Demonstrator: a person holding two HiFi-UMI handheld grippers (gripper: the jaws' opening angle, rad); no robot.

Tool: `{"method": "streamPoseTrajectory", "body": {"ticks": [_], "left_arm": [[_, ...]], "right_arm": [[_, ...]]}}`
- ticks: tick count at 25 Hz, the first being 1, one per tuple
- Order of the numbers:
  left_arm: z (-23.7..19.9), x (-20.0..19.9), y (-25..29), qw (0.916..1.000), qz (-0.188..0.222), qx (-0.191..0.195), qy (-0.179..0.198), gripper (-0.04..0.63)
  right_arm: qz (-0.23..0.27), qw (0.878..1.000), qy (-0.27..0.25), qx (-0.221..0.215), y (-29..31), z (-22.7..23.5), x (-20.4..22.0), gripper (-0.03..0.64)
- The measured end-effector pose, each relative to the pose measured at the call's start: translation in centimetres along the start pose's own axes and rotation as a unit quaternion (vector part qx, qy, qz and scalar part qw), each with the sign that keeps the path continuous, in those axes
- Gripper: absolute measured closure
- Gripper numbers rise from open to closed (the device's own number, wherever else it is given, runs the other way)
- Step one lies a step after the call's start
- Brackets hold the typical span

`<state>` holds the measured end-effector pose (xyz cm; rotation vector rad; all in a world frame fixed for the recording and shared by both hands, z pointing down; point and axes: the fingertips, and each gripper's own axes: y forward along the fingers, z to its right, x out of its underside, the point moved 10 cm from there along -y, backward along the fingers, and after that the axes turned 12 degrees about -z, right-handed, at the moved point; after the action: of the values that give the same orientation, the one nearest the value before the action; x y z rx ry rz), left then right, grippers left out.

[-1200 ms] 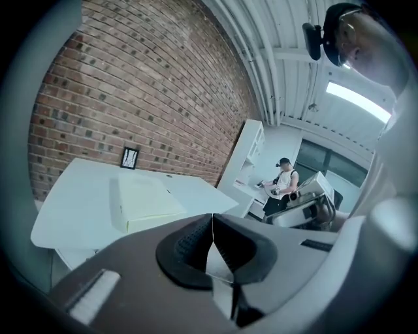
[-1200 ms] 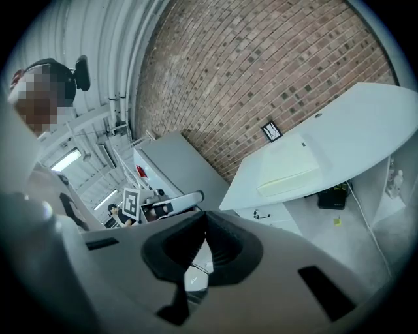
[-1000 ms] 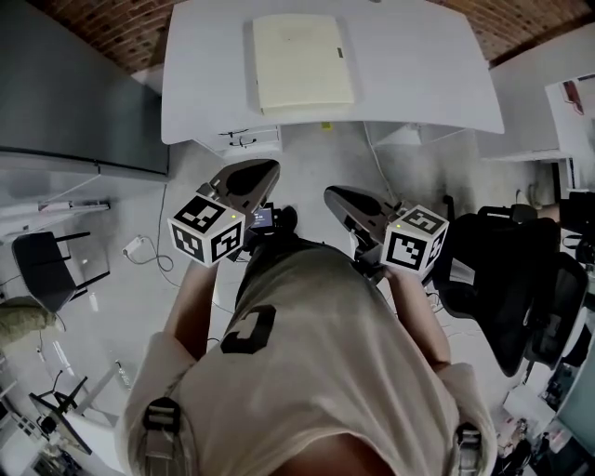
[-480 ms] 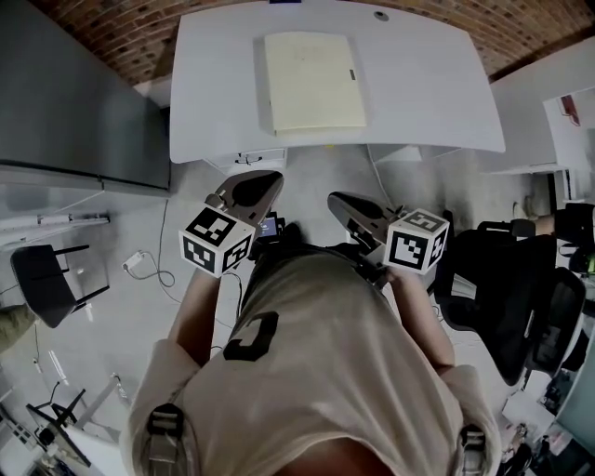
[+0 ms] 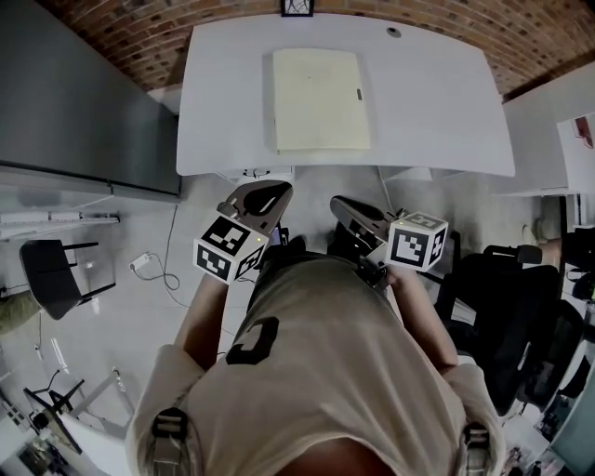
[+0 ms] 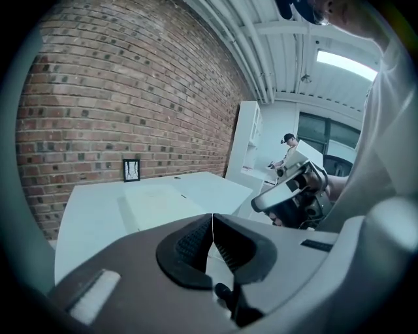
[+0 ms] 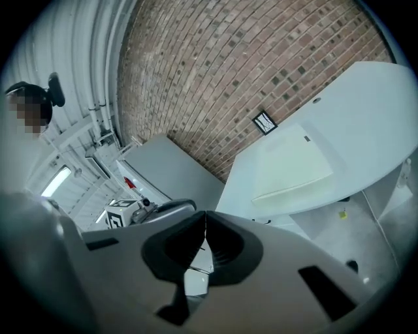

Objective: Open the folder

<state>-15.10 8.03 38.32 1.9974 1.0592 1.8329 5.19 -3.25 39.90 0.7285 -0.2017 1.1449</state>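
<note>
A pale yellow folder (image 5: 321,99) lies closed and flat in the middle of the white table (image 5: 223,121); it also shows as the folder (image 6: 160,202) in the left gripper view and as the folder (image 7: 290,166) in the right gripper view. My left gripper (image 5: 271,190) is held off the table's near edge, jaws shut, nothing between them. My right gripper (image 5: 338,201) hangs beside it, also shut and empty. Both point toward the table and touch nothing.
A grey cabinet (image 5: 74,102) stands left of the table against the brick wall (image 5: 112,23). A small framed picture (image 5: 297,7) leans at the table's far edge. Black office chairs (image 5: 502,307) sit at the right, another chair (image 5: 56,274) and cables at the left.
The table and folder have slid lower in the head view and come nearer. Both grippers have moved forward toward the table edge, still shut.
</note>
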Motion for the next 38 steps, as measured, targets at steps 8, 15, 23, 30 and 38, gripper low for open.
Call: {"method": "streamPoseTrajectory", "body": {"ticks": [8,15,23,30,38], "left_arm": [[1.4,-5.1,5.8,0.9991,-0.025,-0.031,0.017,0.591],[2.6,-8.2,10.7,0.9947,-0.067,-0.071,0.033,0.591],[3.6,-9.5,14.7,0.9896,-0.090,-0.112,-0.003,0.591],[4.4,-9.9,16.6,0.9807,-0.124,-0.151,0.002,0.589],[2.6,-10.2,18.1,0.9688,-0.173,-0.175,0.035,0.580]], "right_arm": [[0.019,0.999,0.027,-0.026,-4.1,6.1,-4.7,0.612],[0.012,0.998,0.035,-0.047,-7.6,10.5,-7.3,0.612],[-0.001,0.991,0.070,-0.110,-9.6,15.1,-8.4,0.612],[-0.028,0.985,0.083,-0.150,-10.2,16.7,-8.8,0.612],[-0.063,0.977,0.111,-0.172,-8.9,17.8,-8.5,0.612]]}}
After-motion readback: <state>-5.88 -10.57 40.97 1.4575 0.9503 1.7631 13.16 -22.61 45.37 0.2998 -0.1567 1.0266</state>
